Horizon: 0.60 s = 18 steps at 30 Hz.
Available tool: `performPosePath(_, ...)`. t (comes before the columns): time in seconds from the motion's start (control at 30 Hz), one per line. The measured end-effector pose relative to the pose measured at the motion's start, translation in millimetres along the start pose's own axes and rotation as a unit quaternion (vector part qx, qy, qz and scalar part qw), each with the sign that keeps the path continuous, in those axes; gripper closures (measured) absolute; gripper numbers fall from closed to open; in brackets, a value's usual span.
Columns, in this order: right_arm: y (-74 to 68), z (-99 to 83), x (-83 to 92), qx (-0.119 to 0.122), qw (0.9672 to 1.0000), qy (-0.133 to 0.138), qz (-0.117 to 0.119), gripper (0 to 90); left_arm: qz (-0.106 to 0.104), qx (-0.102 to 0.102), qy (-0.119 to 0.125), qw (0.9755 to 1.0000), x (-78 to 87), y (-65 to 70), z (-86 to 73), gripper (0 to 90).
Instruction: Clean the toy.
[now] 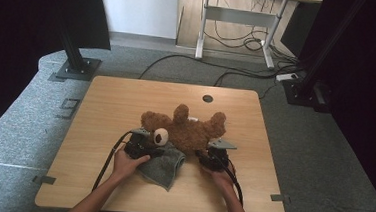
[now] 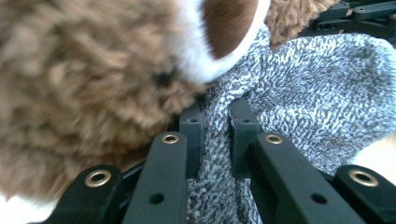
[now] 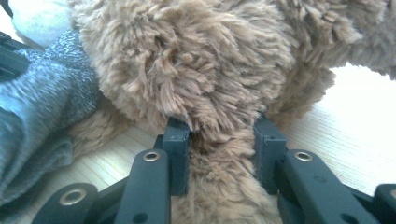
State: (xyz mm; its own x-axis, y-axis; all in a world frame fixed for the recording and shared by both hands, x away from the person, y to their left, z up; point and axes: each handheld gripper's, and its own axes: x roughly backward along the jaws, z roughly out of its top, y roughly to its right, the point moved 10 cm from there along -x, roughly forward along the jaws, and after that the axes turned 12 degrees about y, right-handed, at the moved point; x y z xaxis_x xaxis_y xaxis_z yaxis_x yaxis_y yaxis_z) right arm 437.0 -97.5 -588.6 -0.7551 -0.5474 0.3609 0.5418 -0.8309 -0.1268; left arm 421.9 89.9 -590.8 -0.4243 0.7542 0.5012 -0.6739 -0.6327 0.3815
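You had both forearms coming in from the near edge of the counter [image 1: 106, 100], each hand wrapped around the body of its tool and angled inward toward the middle. Your left hand [image 1: 128, 164] sat low, with the left gripper [image 1: 145, 144] pointing toward the teddy bear [image 1: 187, 128]; your right hand [image 1: 220, 174] mirrored it, with the right gripper [image 1: 212, 153] pointing at the bear's other side.

In the left gripper view, your jaws were clamped on a fold of the grey towel [image 2: 303, 93], the cloth pinched between the two pads, with the bear's brown fur and a white-rimmed paw pad [image 2: 219, 32] pressing in just beside them. In the right gripper view, your jaws were closed around a limb of the bear [image 3: 219, 84], fur bulging out on both sides of the pads, the towel [image 3: 42, 102] lying off to one side.

The bear lay sprawled near the middle of the counter, limbs spread, partly resting on the towel, which spread from under it toward your left hand.

Counted: one bear, one towel, two grippers, two hands, one counter with a single round hole [image 1: 207, 98] near its far edge.
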Motion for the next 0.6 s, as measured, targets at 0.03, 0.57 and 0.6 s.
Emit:
performPosePath(0.03,0.0,-0.1,0.1,0.0,1.0,0.0,0.0,65.2,0.0,0.004,0.001,1.0,2.1,-2.0,-1.1,78.9)
performPosePath(0.57,-1.0,3.6,2.6,0.01,0.9999,0.01,0.008,55.8,-0.021,0.015,0.04,0.9989,43.5,-3.9,0.4,78.2)
performPosePath(0.6,-1.2,3.9,2.7,0.009,0.9999,0.012,0.009,55.8,-0.024,0.012,0.046,0.9986,45.8,-1.7,4.3,78.1)
